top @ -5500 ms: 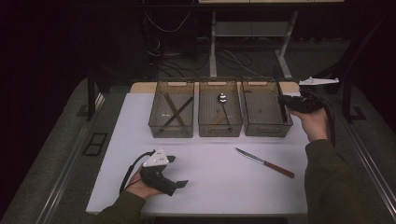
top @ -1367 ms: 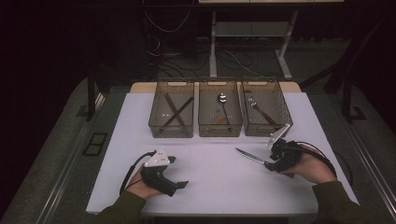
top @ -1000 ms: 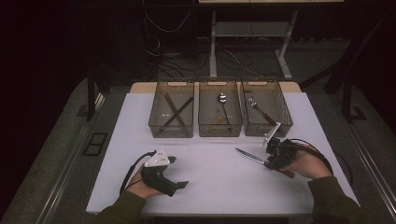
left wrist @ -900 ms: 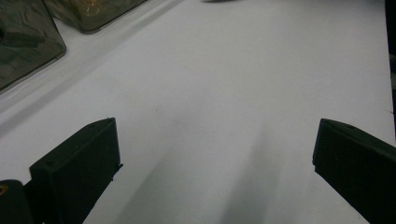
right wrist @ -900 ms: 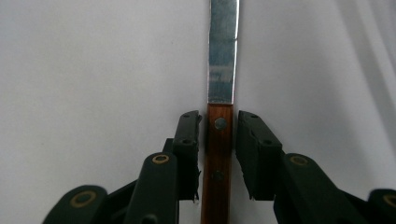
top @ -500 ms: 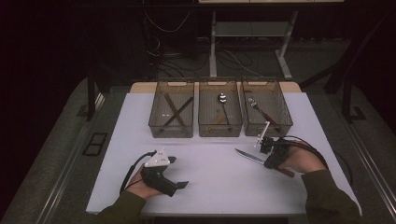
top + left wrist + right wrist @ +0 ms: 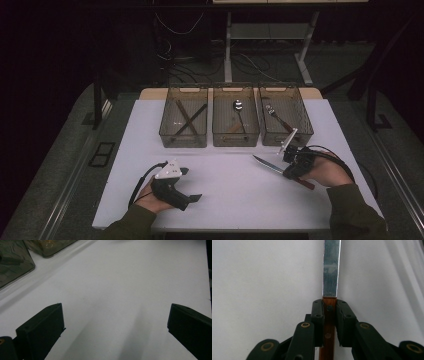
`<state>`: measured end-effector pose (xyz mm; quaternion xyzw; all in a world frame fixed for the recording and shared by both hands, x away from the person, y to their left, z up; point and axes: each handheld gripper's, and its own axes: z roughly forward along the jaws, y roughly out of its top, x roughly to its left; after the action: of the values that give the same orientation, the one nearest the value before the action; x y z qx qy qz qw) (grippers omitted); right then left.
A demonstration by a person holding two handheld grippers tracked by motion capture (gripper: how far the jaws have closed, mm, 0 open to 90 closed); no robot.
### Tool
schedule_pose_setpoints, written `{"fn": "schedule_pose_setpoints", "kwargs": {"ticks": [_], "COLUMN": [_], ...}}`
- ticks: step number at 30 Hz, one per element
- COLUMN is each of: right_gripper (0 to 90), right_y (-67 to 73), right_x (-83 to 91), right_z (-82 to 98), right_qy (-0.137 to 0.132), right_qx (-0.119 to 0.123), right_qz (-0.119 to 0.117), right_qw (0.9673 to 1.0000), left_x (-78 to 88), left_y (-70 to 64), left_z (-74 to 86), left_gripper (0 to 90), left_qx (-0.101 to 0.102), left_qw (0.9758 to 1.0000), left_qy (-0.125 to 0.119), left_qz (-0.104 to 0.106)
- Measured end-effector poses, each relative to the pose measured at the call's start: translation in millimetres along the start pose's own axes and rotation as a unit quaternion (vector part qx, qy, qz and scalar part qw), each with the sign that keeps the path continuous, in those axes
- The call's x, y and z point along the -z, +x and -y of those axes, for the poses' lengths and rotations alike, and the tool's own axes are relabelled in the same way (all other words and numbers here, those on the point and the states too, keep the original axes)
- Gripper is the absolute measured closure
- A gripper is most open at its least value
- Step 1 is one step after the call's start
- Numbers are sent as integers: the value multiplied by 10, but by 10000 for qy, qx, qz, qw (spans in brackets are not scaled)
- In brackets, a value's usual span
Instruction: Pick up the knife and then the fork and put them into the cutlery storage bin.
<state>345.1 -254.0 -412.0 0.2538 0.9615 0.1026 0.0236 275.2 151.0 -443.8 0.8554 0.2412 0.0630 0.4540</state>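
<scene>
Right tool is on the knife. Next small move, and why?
Probably lift it straight up off the table. The right tool has just closed, its jaws clamped on the wooden handle of the knife, whose blade lies flat on the white top. Three bins wait beyond.

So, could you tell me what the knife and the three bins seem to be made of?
The knife looks like a bright steel blade, its flat face reflecting light, on a reddish-brown handle with round rivets, probably wood. The right gripper is clamped on that handle. The bins appear to be smoky see-through plastic: the cutlery inside shows through their walls.
</scene>
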Motion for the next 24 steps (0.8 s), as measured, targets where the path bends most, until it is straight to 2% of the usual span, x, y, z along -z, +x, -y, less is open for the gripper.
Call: {"fn": "schedule_pose_setpoints", "kwargs": {"ticks": [1,6,12,16,19,24], "right_gripper": [778,778,778,778,778,778], "right_y": [4,-41,-90,-124,-152,-204], "right_x": [14,82,164,193,225,292], "right_z": [13,105,193,246,281,344], "right_qy": [-107,-523,-1040,-1355,-1578,-2013], "right_qx": [-85,-231,-475,-645,-732,-906], "right_qz": [-60,-68,-241,-332,-303,-217], "right_qw": [9999,9983,9931,9881,9843,9751], "left_x": [1,1,5,9,11,17], "left_y": [1,2,5,5,7,13], "left_z": [0,-1,-1,-2,-2,-1], "left_gripper": [4,5,5,4,5,5], "left_qx": [-5,-7,0,-11,-7,-8], "left_qw": [10000,10000,10000,10000,10000,10000], "left_qy": [-2,1,-1,-9,-14,-29], "left_qz": [0,4,3,7,5,-3]}}
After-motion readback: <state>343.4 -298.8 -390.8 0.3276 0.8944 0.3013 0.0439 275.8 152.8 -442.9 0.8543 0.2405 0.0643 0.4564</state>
